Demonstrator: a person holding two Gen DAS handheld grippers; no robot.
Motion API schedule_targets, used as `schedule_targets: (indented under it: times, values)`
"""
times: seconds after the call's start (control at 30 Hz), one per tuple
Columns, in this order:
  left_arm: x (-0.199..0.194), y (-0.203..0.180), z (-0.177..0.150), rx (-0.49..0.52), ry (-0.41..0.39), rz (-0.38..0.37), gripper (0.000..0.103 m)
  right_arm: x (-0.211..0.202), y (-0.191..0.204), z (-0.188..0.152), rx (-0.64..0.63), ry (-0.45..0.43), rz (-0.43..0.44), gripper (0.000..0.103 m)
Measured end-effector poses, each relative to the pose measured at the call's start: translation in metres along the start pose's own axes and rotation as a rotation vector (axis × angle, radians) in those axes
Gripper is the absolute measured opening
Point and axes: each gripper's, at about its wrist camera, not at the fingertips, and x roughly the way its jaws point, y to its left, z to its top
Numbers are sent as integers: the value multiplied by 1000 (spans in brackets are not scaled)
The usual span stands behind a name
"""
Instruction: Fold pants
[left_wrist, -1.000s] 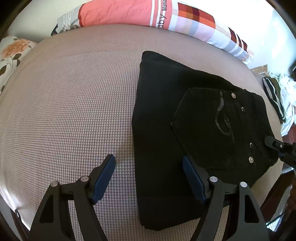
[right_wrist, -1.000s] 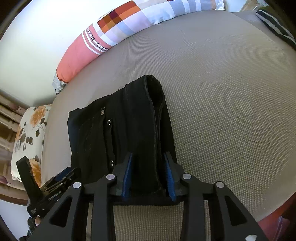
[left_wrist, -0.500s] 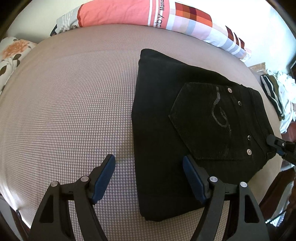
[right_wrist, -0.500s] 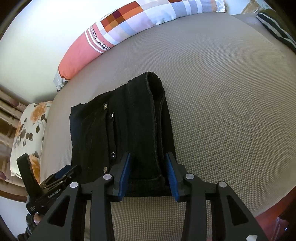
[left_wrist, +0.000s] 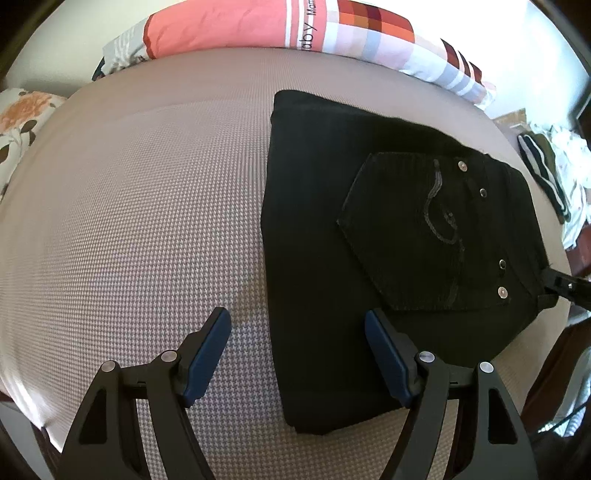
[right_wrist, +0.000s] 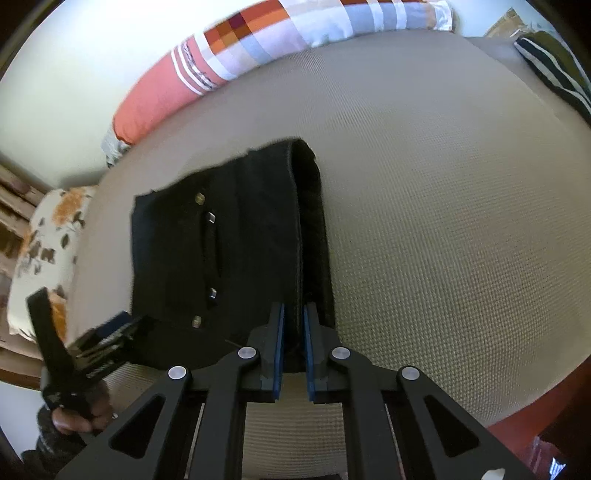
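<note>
Right wrist view: the right tongs (right_wrist: 293, 334) are closing on the near end of the pants' (right_wrist: 221, 258) thick folded edge, cloth between the pads. The folded pants lie on the bed (right_wrist: 443, 221), their long axis running toward 12 o'clock from these tongs. The left tongs (left_wrist: 297, 354) hang open over the pants' 6 o'clock corner, holding nothing. The right hand is nearer.

pants (left_wrist: 332, 221): black denim cloth, matt – shiny metal rivets
mattress cover (left_wrist: 129, 221): woven cloth, fine houndstooth texture
gripper pads (left_wrist: 207, 347): blue, smooth – on matt black plastic
</note>
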Motion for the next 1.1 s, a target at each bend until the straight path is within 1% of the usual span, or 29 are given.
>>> schedule_targets:
  times: [0.23,0.3,0.37,0.53,0.6,0.67,0.8,0.83,0.97,1.1]
  values:
    - [1,-3,1,7,-6,6,77,4,-5,1,25,9,8,10]
    - [0,-3,1,3,-6,5,76,5,-6,1,35,8,9,12]
    - [0,-4,1,3,-5,7,77,4,-4,1,30,3,8,17]
    - [-3,-6,4,12,-6,13,77,0,1,6,4,0,-16,21]
    - [-4,-5,4,16,-8,14,76,-1,2,9,3,-5,-24,27]
    - [-5,-5,5,22,-13,18,77,-2,3,12,-5,-10,-37,36]
    - [-8,-3,8,34,-27,30,77,1,4,20,-16,-12,-41,44]
    - [-8,-2,9,32,-28,28,77,3,4,23,-18,-8,-38,47]
    - [-10,9,16,2,-34,-8,77,11,1,31,-18,13,15,47]
    - [-8,29,25,-67,-16,-71,77,20,-9,40,-7,28,81,47]
